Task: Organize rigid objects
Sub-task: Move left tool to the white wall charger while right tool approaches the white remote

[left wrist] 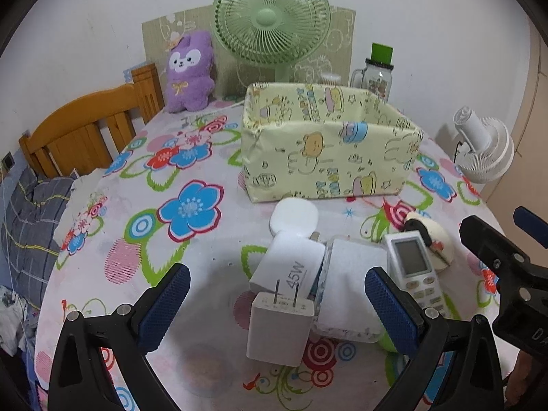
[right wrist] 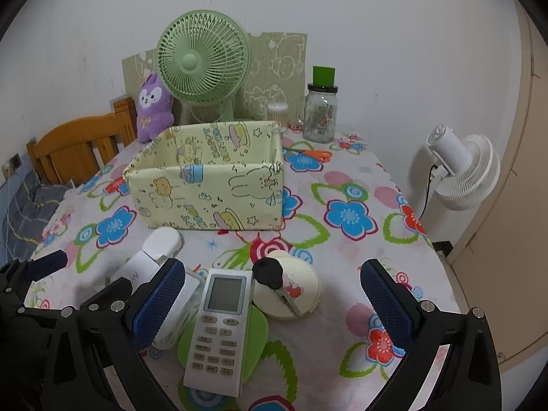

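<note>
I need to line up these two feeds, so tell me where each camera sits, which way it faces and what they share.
Left wrist: rides the left gripper, facing across the table toward the wall, over the white charger; its two blue-padded fingers show, and the right gripper at the right edge.
Right wrist: rides the right gripper, facing likewise, over the remote control; its own fingers show, the left gripper at the left edge.
Shared: the yellow box, the green fan, the remote.
</note>
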{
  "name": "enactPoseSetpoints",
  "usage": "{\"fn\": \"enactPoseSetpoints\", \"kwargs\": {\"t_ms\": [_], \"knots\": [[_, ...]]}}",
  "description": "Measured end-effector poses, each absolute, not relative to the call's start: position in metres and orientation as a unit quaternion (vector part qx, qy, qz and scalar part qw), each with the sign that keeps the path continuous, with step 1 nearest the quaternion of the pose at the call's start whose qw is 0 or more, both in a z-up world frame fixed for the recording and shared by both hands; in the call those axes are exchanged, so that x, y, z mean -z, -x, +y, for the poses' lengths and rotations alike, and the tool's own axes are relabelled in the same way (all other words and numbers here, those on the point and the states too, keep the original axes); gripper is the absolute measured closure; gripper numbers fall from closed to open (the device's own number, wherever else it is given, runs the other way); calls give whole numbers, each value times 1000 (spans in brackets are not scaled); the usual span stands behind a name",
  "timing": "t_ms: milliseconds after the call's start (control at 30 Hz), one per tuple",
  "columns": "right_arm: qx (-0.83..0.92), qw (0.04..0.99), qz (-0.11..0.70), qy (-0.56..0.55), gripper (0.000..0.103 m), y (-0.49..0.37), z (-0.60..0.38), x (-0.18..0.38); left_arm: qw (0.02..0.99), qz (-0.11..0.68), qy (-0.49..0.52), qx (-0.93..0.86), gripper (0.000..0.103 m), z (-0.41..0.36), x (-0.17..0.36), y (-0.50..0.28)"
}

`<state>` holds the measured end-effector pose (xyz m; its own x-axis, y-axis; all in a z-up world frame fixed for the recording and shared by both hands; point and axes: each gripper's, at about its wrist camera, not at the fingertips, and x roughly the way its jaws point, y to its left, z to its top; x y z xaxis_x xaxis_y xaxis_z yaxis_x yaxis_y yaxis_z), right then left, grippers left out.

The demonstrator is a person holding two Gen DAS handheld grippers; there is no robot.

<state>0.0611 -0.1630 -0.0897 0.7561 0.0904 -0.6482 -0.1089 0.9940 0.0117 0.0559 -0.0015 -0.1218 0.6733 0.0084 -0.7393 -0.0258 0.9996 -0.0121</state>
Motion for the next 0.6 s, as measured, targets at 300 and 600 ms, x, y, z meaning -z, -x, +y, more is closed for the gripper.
{"fn": "enactPoseSetpoints", "kwargs": {"t_ms": [300,600], "knots": [[-60,929,365,24,0,-64,-151,106,908,419,-5,-22,0,5,134,-54],[-69,922,378,41,0,-59,-134,119,900,435,-5,-11,3,9,148,-47]]}}
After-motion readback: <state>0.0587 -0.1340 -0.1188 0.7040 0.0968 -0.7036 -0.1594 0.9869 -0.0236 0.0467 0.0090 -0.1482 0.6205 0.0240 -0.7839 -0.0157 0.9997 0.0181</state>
